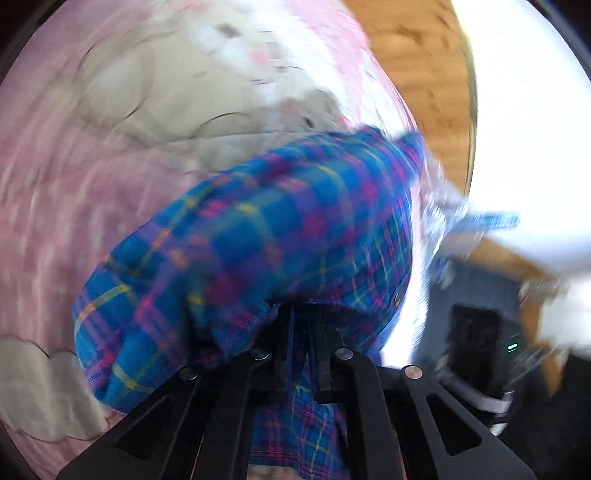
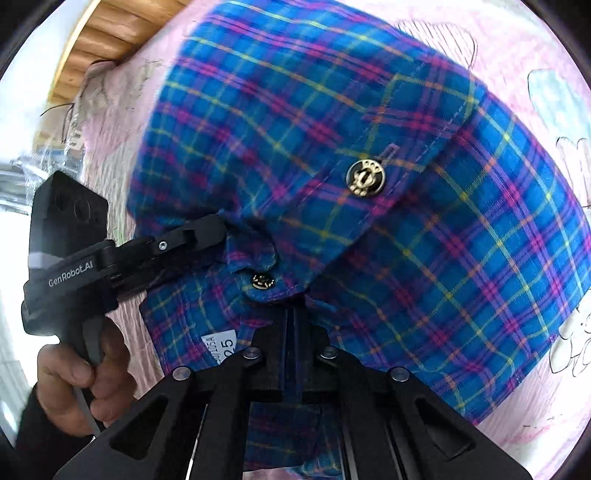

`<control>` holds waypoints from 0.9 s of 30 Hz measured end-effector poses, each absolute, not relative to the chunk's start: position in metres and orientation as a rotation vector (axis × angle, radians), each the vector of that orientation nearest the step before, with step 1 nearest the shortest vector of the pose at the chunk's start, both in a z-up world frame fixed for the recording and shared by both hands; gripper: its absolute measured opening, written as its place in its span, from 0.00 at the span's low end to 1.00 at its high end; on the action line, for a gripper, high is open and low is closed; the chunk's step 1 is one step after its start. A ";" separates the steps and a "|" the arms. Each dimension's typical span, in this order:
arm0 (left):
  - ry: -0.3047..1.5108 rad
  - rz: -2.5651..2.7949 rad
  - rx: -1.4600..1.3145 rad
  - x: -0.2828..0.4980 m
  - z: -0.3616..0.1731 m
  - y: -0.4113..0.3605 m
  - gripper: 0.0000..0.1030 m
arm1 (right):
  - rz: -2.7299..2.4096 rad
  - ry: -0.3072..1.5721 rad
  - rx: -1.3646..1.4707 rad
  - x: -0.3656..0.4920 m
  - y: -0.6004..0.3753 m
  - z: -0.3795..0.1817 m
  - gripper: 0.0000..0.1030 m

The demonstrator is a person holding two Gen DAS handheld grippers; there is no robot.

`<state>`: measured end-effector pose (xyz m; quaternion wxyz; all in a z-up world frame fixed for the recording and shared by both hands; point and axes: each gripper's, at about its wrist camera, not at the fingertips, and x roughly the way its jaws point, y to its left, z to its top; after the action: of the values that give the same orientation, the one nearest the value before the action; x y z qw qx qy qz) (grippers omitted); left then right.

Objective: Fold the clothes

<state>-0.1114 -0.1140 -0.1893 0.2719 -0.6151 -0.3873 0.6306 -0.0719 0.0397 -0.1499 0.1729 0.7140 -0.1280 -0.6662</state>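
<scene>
A blue plaid shirt [image 2: 369, 184] with pink and yellow lines and round gold buttons lies bunched over a pink quilt [image 2: 524, 55]. My right gripper [image 2: 293, 314] is shut on the shirt's edge just below a small gold button. In the right wrist view my left gripper [image 2: 218, 229] reaches in from the left, shut on a fold of the same shirt, with a hand around its handle. The left wrist view is blurred; there the plaid shirt [image 1: 258, 236] bulges over my left gripper [image 1: 301, 314], whose fingers pinch cloth.
The pink quilt [image 1: 55, 184] with pale cartoon prints covers the surface beneath. A wooden floor [image 1: 417, 74] shows at the upper right of the left wrist view, and wooden slats [image 2: 107, 33] at the upper left of the right wrist view. A shirt label [image 2: 225, 345] sits beside my right fingers.
</scene>
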 end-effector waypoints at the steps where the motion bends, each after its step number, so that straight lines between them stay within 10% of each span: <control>1: -1.040 1.699 -1.655 -0.111 -0.189 -0.114 0.10 | -1.875 -0.367 2.049 -0.074 0.038 -0.150 0.00; 7: -0.463 1.952 -1.377 -0.087 -0.114 -0.094 0.11 | -1.767 -0.579 2.137 -0.077 0.048 -0.157 0.00; 11: -0.474 2.010 -1.172 -0.070 -0.067 -0.101 0.28 | -1.893 -0.547 1.923 -0.050 0.056 -0.115 0.12; 19: -0.164 1.983 -1.344 -0.053 -0.129 -0.047 0.30 | -1.960 -0.303 1.887 -0.032 0.066 -0.135 0.15; 23: -0.351 2.052 -1.314 -0.039 -0.107 -0.078 0.30 | -2.013 -0.149 1.752 -0.043 0.056 -0.090 0.22; 27: -0.734 2.107 -1.337 -0.024 -0.110 -0.131 0.59 | -1.994 -0.120 1.602 -0.089 0.031 -0.090 0.30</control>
<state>-0.0238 -0.1306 -0.1103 0.2668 -0.4953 -0.2720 0.7807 -0.0890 0.0309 -0.0896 0.2861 0.5995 -0.0450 -0.7461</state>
